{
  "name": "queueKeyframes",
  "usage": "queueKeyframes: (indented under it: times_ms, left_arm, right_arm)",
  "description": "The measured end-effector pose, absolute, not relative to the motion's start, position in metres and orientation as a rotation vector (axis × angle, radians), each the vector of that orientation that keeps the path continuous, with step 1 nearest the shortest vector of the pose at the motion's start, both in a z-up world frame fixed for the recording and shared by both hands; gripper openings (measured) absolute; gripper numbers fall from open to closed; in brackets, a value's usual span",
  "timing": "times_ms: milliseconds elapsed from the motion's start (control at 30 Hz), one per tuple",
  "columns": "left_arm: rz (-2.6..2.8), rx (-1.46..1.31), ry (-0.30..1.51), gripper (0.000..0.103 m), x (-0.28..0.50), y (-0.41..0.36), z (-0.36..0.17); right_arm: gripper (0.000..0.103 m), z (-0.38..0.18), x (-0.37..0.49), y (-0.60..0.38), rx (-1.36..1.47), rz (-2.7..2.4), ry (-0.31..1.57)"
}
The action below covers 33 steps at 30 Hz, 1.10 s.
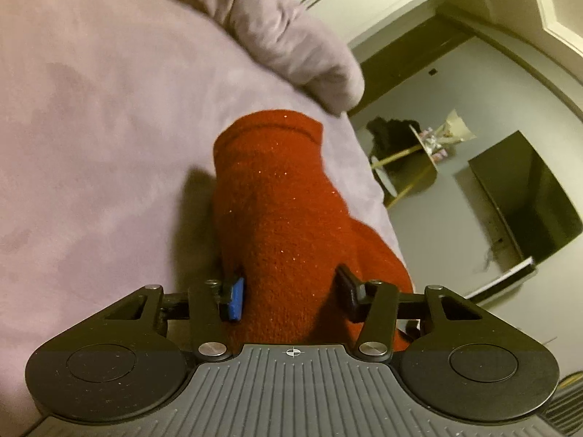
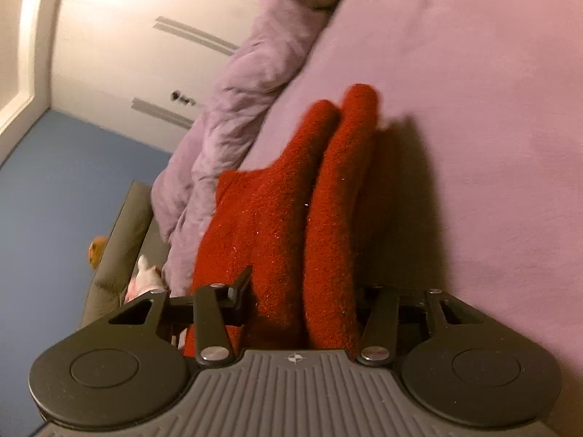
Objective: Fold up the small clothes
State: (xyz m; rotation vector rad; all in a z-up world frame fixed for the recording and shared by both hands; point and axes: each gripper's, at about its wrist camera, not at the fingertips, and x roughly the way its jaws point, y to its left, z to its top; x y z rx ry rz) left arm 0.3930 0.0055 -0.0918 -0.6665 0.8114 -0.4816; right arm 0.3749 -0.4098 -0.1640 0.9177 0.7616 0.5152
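A bed [image 1: 91,116] covered in a lilac sheet fills most of both wrist views. A crumpled lilac duvet [image 1: 284,32] is bunched along its far edge, and in the right wrist view the same duvet [image 2: 226,109] spills down the side of the bed toward a blue floor [image 2: 65,182]. Beyond the bed, the left wrist view shows a pale wall with a dark flat screen [image 1: 528,196] and a small wooden shelf [image 1: 419,160].

On the sheet lies a red knitted garment [image 1: 277,211] with fine glitter threads. In the left wrist view it ends in a rolled hem pointing away from the camera. In the right wrist view the red knitted garment [image 2: 291,211] shows two long rounded lobes lying side by side and touching.

The left gripper [image 1: 291,291] straddles the near end of the knit. Its blue pad [image 1: 236,300] presses into the fabric on one side and the black pad touches the other, so it pinches the garment.

The right gripper [image 2: 302,298] has the knit packed between its fingers. One finger is against the fabric; the other is hidden behind it, so whether it grips I cannot tell.
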Motion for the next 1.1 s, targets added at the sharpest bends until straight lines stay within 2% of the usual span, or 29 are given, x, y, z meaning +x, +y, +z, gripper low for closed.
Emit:
queueKeyframes:
  times_ms: [133, 233, 333, 400, 500, 533, 600, 667, 767, 933, 1100]
  left_arm:
    - [-0.376, -0.585, 0.782, 0.054, 0.372, 0.046, -0.065]
    - [-0.282, -0.509, 0.813, 0.056, 0.354, 0.073, -0.066]
    - [-0.208, -0.487, 0.854, 0.056, 0.342, 0.097, -0.073]
    - [-0.196, -0.512, 0.813, 0.057, 0.333, 0.111, -0.065]
    - [-0.118, -0.464, 0.738, 0.072, 0.333, 0.112, -0.047]
    - [-0.102, -0.444, 0.731, 0.081, 0.336, 0.108, -0.044]
    - [-0.069, -0.421, 0.734, 0.082, 0.353, 0.095, -0.04]
    - [-0.072, -0.401, 0.76, 0.085, 0.376, 0.081, -0.04]
    - [0.009, -0.344, 0.824, 0.085, 0.416, 0.059, -0.052]
    - [0.087, -0.233, 0.922, 0.087, 0.453, 0.036, -0.09]
    - [0.129, -0.153, 0.93, 0.099, 0.465, 0.024, -0.114]
  right_arm:
    - [0.046, -0.167, 0.383, -0.36, 0.937, 0.593, 0.805]
    - [0.047, -0.172, 0.384, -0.317, 0.891, 0.629, 0.845]
    - [0.062, -0.164, 0.382, -0.297, 0.794, 0.553, 0.868]
    - [0.064, -0.147, 0.376, -0.298, 0.727, 0.473, 0.843]
    - [0.064, -0.108, 0.363, -0.296, 0.614, 0.319, 0.721]
    - [0.063, -0.094, 0.362, -0.287, 0.561, 0.279, 0.689]
    - [0.056, -0.079, 0.373, -0.259, 0.475, 0.285, 0.68]
    - [0.039, -0.075, 0.389, -0.222, 0.372, 0.301, 0.721]
    - [0.029, -0.085, 0.421, -0.186, 0.272, 0.242, 0.788]
    - [0.027, -0.109, 0.457, -0.177, 0.195, 0.156, 0.814]
    - [0.027, -0.137, 0.461, -0.185, 0.129, 0.165, 0.735]
